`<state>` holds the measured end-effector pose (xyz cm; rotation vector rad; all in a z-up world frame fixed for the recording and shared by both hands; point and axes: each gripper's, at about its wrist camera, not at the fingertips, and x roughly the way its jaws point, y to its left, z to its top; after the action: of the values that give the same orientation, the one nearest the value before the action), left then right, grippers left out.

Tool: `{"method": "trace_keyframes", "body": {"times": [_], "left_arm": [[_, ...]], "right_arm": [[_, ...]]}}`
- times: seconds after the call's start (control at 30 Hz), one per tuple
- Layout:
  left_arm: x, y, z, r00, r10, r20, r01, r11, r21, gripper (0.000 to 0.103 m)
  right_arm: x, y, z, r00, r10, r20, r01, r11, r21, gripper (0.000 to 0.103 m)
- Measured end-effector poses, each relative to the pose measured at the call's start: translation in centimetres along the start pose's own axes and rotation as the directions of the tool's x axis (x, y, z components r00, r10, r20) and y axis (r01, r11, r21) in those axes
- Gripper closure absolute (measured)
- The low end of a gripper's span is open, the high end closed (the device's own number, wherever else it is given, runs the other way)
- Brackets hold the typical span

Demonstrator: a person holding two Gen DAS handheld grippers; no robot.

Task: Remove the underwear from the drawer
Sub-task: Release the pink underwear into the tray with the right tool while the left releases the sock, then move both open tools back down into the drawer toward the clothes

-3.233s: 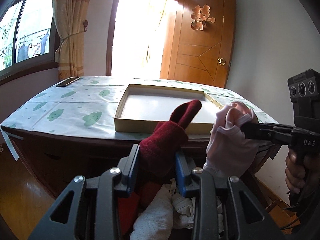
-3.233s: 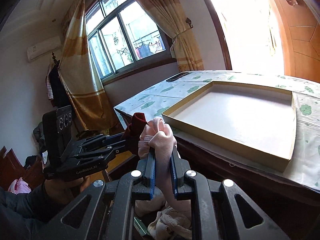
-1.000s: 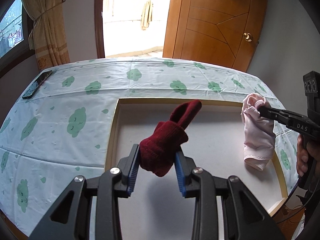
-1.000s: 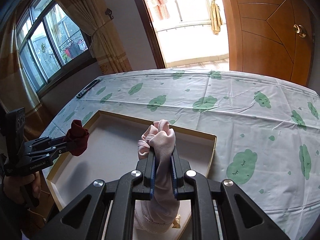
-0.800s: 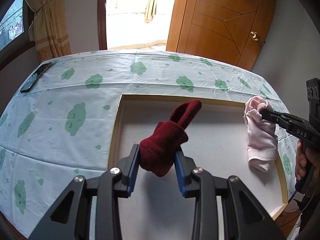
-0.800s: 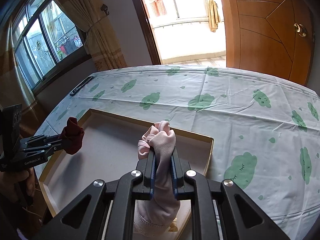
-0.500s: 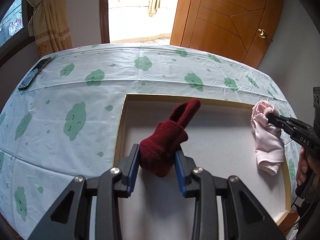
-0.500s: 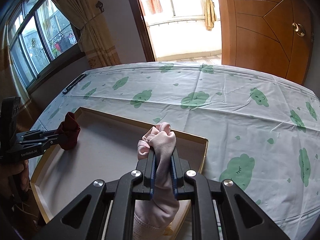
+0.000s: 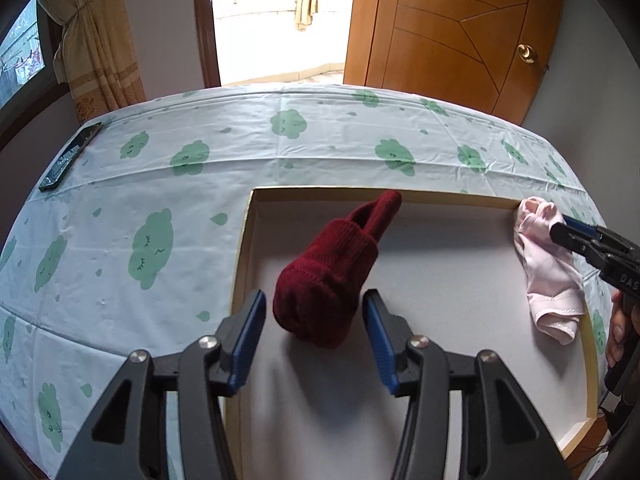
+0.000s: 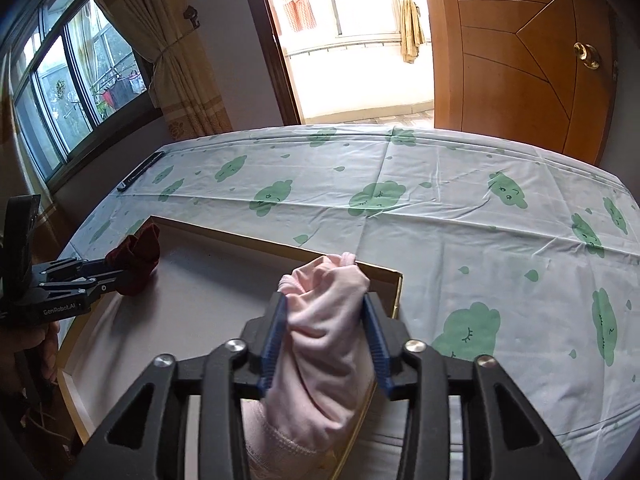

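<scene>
A dark red knitted garment (image 9: 328, 276) lies in the shallow cardboard tray (image 9: 242, 248), between the jaws of my left gripper (image 9: 313, 304). Those jaws are opening, and a gap shows on each side of the cloth. In the right wrist view the red garment (image 10: 138, 256) sits at the left gripper's (image 10: 116, 270) tips, near the tray's (image 10: 240, 236) left corner. A pale pink piece of underwear (image 10: 324, 320) bulges loosely between the opening jaws of my right gripper (image 10: 324, 300), over the tray's right corner. The left wrist view shows the pink underwear (image 9: 548, 268) drooping from the right gripper (image 9: 560, 228) onto the tray rim.
The tray rests on a table under a white cloth with green cloud prints (image 9: 168, 168). A dark phone (image 9: 72, 156) lies near the table's far left edge. A wooden door (image 9: 440, 20) and an open doorway stand behind. A person's hand (image 9: 620, 332) holds the right gripper.
Both grippers have gone from shut to jaws apart. The red garment has dropped free onto the tray floor. The pink underwear has puffed out between the right jaws.
</scene>
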<state>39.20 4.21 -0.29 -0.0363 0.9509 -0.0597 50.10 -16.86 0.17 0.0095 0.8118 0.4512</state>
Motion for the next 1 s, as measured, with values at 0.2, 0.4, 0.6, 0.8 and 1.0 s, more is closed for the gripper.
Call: {"method": "trace_keyframes", "body": {"times": [0.2, 0.4, 0.6, 0.8, 1.0], "left_arm": [[-1.7, -0.3, -0.9, 0.999, 0.028, 0.046, -0.029, 0.999, 0.017, 0.034], [-3.9, -0.7, -2.2, 0.995, 0.029, 0.092, -0.031, 0.999, 0.031, 0.031], [-5.7, -0.8, -4.7, 0.994, 0.011, 0.109, -0.014, 1.000, 0.025, 0.030], [-7.4, -1.4, -7.5, 0.993, -0.019, 0.120, 0.016, 1.000, 0.024, 0.030], [-9.1, -2.2, -11.1, 0.989, -0.063, 0.135, 0.061, 0.998, 0.023, 0.029]], "right_arm": [[-1.6, 0.3, -0.6, 0.999, 0.006, 0.038, -0.006, 1.000, 0.007, 0.036], [-3.7, 1.6, -2.2, 0.997, 0.028, 0.069, -0.028, 1.000, -0.002, 0.035], [-6.4, 4.0, -4.6, 0.994, 0.070, 0.089, -0.065, 0.996, -0.060, 0.030], [-8.6, 6.2, -7.0, 0.989, 0.123, 0.082, -0.114, 0.987, -0.112, 0.029], [-11.1, 7.9, -10.5, 0.979, 0.185, 0.081, -0.171, 0.974, -0.150, 0.028]]}}
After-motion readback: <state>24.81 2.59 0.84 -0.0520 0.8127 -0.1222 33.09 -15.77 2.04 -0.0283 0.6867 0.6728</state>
